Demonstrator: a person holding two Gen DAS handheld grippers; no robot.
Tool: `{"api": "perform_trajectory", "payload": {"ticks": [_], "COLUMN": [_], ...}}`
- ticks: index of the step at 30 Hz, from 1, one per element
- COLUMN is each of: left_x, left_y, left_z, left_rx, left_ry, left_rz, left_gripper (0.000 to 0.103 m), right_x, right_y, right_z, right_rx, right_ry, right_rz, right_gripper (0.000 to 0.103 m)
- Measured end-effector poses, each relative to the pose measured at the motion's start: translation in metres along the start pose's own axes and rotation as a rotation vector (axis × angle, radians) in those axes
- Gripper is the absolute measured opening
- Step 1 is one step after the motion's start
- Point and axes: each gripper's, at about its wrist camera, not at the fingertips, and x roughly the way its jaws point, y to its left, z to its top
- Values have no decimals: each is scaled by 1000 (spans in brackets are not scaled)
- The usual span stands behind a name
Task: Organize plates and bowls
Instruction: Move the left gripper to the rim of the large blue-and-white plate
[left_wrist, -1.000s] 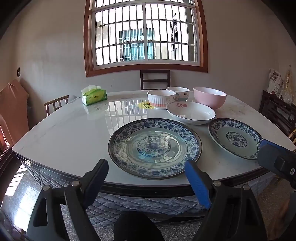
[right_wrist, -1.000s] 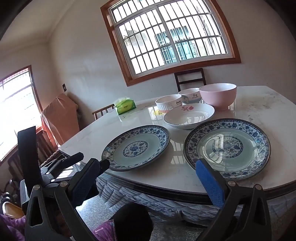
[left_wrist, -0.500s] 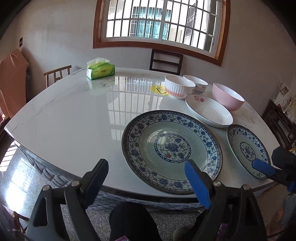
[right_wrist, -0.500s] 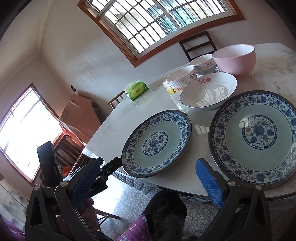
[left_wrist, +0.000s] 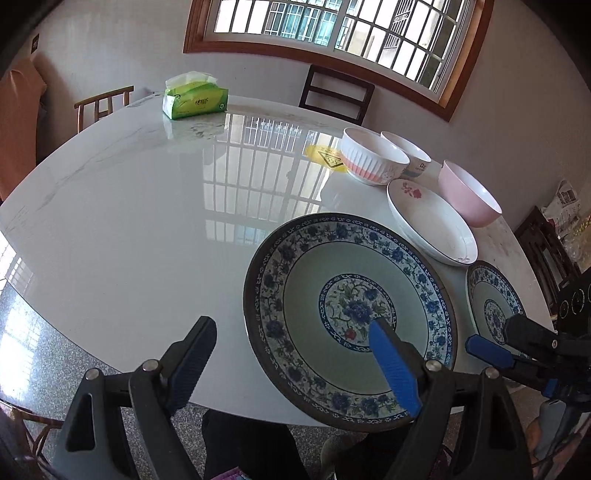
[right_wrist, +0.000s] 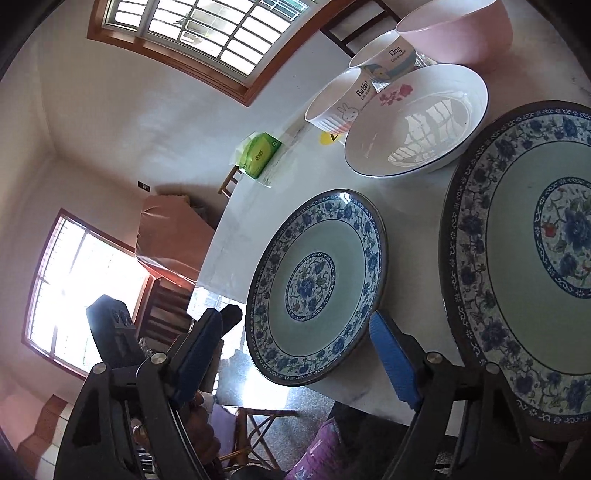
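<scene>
Nothing stacked yet; we start with both tongs wide and empty.
Large plate (left_wrist: 349, 317) at our 1 o'clock, small plate (right_wrist: 316, 286), white dish (left_wrist: 430, 223), three bowls (left_wrist: 373, 157) all separate on the worktop (left_wrist: 129, 221).

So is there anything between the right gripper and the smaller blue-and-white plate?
Nothing visible. The right gripper is open at the near rim of the smaller blue-and-white plate. The large blue-and-white plate lies beside it, apart, not in the path.

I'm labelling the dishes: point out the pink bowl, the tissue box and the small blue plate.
pink bowl (left_wrist: 466, 195): left wrist view, outer wall.
tissue box (left_wrist: 197, 103): left wrist view, green front.
small blue plate (right_wrist: 314, 284): right wrist view, centre flower.
</scene>
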Motion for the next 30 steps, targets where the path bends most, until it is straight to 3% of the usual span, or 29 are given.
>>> {"api": "perform_trajectory", "payload": {"ticks": [15,22,25,28,29,30], "left_x": [15,25,26,29,33,33], "left_y": [15,16,20,23,24,24], "left_z": [11,14,14,15,15,14], "left_rx": [-28,-22,-41,-53,-55,-55], "left_ry": [52,76,74,84,103,97], "left_rz": [-50,-54,-65,-63,-75,-60], "left_gripper": [86,86,86,63,48,40], "right_x": [6,19,21,28,30,31], "right_y": [1,-16,-13,-14,-14,-14], "right_z": [-9,-4,-1,1,1,1], "right_rx": [89,161,131,119,115,106], "right_ry": [-7,0,-2,20,27,22], "right_rz": [-158,-150,-170,-175,-187,-193], "right_gripper": [78,76,75,55,48,43]}}
